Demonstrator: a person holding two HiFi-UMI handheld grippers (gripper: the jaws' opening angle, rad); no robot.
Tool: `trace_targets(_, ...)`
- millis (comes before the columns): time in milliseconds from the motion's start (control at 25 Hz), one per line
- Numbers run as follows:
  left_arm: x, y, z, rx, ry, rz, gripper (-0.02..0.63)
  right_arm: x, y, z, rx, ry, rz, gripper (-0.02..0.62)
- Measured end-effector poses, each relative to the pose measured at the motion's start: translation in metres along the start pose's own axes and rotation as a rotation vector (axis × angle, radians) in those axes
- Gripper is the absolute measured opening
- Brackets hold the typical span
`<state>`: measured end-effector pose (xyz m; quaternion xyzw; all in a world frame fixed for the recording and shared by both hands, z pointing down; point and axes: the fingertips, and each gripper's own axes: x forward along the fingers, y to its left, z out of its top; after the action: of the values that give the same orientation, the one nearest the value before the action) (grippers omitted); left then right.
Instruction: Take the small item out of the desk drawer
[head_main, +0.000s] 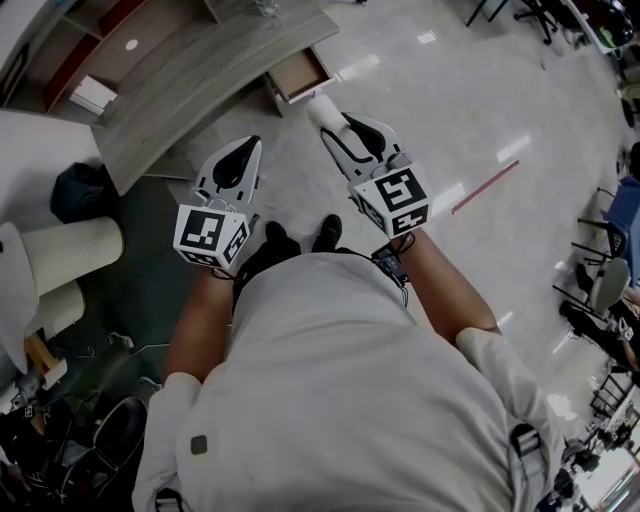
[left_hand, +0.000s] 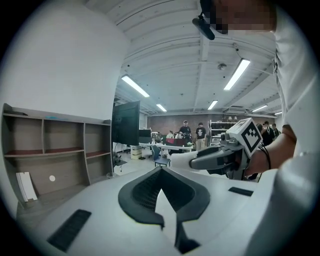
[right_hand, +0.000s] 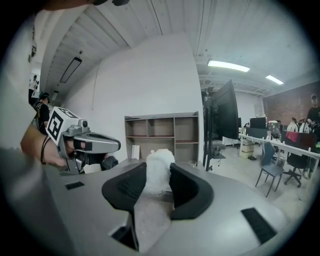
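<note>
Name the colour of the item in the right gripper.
The item is white; clearest in right gripper view.

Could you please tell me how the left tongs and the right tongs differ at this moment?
The right tongs grip a white fluffy item; the left tongs hold nothing. The right tongs' jaws stand apart around it; the left tongs' jaws meet at the tips. Both point the same way, side by side.
</note>
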<state>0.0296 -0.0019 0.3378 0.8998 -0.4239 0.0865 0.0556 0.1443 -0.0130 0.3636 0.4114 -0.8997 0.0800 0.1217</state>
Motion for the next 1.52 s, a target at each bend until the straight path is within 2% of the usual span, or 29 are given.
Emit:
trace_targets(280, -0.033, -0.011, -0.008, 0.045, -0.003, -0.071, 0.012, -0.012, 0.044, -0.004, -0.020, -0.001, -0.014, 0.150)
trace_targets(520, -0.083, 0.001, -0.007, 0.030, -0.031, -0.101, 0.012, -0.018, 0.095, -0.001, -0.021, -0.007, -0.053, 0.150)
trace_targets(1000, -0.190, 0.032, -0.006, 0.022, -0.076, -0.154, 0.012, -0.011, 0.218, 0.013, -0.035, -0.036, -0.063, 0.150)
trace_targets(1520, -0.260, 0.056, -0.016, 0.003, -0.107, -0.168, 0.012, -0.017, 0.291, 0.019, -0.045, -0.081, -0.085, 0.150)
